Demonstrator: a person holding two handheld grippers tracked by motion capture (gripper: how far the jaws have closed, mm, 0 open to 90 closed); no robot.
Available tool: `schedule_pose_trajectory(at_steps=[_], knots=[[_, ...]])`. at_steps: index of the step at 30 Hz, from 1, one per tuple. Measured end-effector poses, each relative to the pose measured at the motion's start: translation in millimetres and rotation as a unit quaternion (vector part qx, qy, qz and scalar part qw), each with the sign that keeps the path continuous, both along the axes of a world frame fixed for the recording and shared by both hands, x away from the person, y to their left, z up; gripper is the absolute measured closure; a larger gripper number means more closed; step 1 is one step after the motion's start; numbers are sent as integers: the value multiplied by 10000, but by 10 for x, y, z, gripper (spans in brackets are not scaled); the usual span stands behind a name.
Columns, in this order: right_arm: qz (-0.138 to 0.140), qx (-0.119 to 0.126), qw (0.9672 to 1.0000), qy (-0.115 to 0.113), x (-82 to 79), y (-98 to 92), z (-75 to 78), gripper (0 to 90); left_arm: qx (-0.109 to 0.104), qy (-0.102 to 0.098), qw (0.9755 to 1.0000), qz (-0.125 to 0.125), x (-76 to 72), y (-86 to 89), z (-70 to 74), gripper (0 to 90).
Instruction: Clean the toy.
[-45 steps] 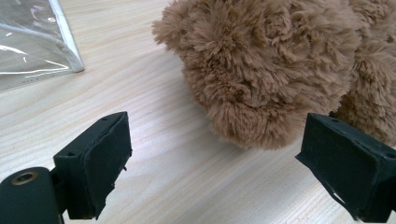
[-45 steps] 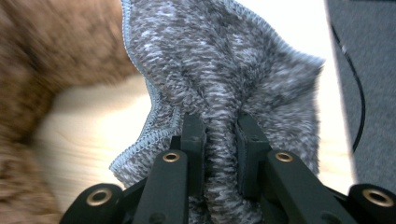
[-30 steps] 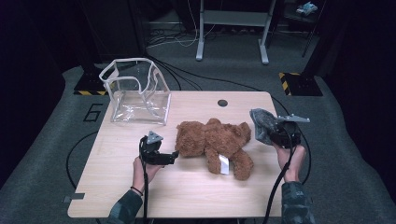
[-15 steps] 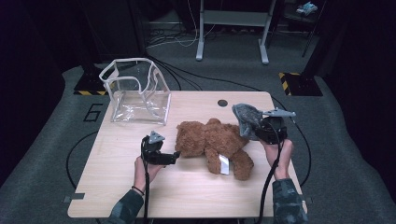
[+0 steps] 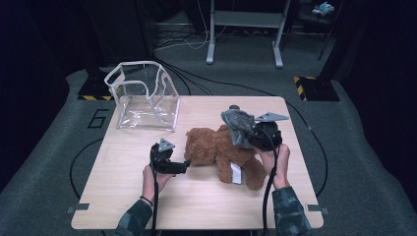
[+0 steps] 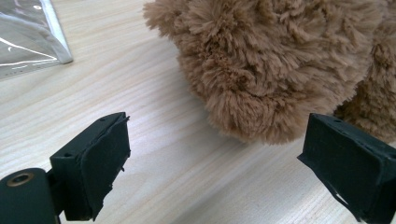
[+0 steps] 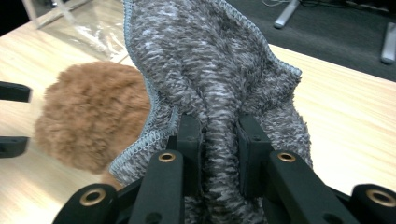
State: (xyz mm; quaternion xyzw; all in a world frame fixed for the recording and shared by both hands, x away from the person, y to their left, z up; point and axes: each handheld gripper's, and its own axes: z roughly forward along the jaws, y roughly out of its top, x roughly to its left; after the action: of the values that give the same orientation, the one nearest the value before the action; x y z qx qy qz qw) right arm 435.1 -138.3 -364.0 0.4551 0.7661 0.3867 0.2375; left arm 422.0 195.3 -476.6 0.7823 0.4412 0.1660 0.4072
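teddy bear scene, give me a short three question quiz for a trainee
1. True or false: the right hand-held gripper is shut on a grey cloth.
2. What lies between the open jaws of the left hand-held gripper? A) clear bag B) bare table C) white tag
3. What stands at the table's far left corner?

Key
1. True.
2. B; the teddy bear lies just beyond.
3. The clear bag, standing open.
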Motion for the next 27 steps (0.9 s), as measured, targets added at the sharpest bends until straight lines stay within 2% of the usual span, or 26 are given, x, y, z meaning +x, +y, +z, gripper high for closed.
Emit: schedule_pose_trajectory(at_steps=[4, 13, 16, 18, 22, 24, 25, 27], knots=[[191, -34, 9998, 15, 6, 158, -12, 744, 75, 27, 10000, -32, 4, -9, -44, 66], [507, -74, 9987, 48, 6, 426, -34, 742, -59, -112, 9997, -195, 3, 23, -167, 50], [560, -82, 9984, 86, 5, 491, -41, 741, -72, -131, 9997, -208, 7, 26, -223, 45], [621, -104, 9980, 103, 14, 538, -50, 738, 4, -110, 9997, -227, 19, 32, -252, 39], [675, -102, 9976, 139, 21, 604, -70, 736, -33, -220, 9994, -268, 19, 26, -323, 39], [708, -84, 9973, 159, 23, 639, -85, 734, 35, -284, 9993, -260, 13, 20, -349, 40], [717, -101, 9972, 173, 23, 655, -92, 734, 24, -345, 9991, -264, 13, 21, -366, 41], [747, -106, 9970, 185, 28, 691, -103, 732, -83, -321, 9991, -279, 23, 31, -390, 40]])
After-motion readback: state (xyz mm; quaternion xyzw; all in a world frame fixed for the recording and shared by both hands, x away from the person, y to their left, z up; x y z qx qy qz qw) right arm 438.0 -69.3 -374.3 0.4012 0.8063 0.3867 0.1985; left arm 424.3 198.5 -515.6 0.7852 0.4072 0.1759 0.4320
